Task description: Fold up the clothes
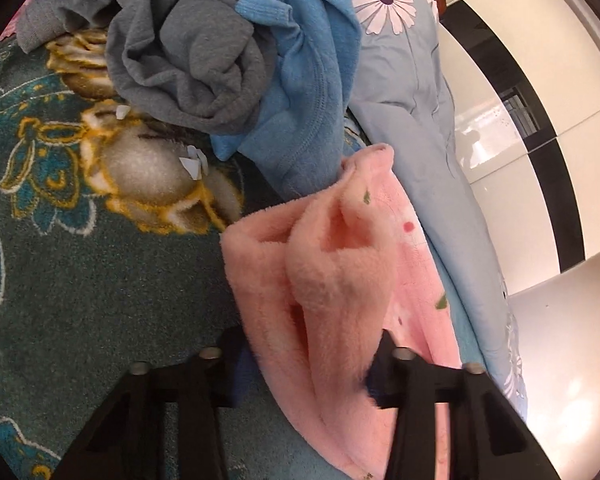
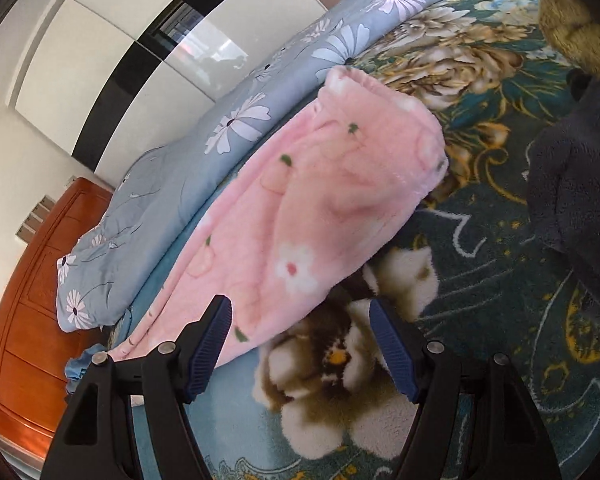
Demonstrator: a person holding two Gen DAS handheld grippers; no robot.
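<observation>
A pink fleece garment (image 1: 340,280) with small flower prints lies on the green floral bed cover (image 1: 60,260). My left gripper (image 1: 304,364) has its fingers on either side of a bunched fold of it; the fabric hides the pads, so the grip is unclear. In the right wrist view the same pink garment (image 2: 300,208) lies stretched out. My right gripper (image 2: 300,328) is open over its near edge, its blue pads (image 2: 212,344) wide apart and holding nothing.
A grey garment (image 1: 188,52) and a blue garment (image 1: 300,80) lie piled beyond the pink one. A light blue daisy quilt (image 2: 204,140) runs along the bed's edge. A dark fleece garment (image 2: 572,184) lies at right. A wooden door (image 2: 24,300) and white wardrobe stand behind.
</observation>
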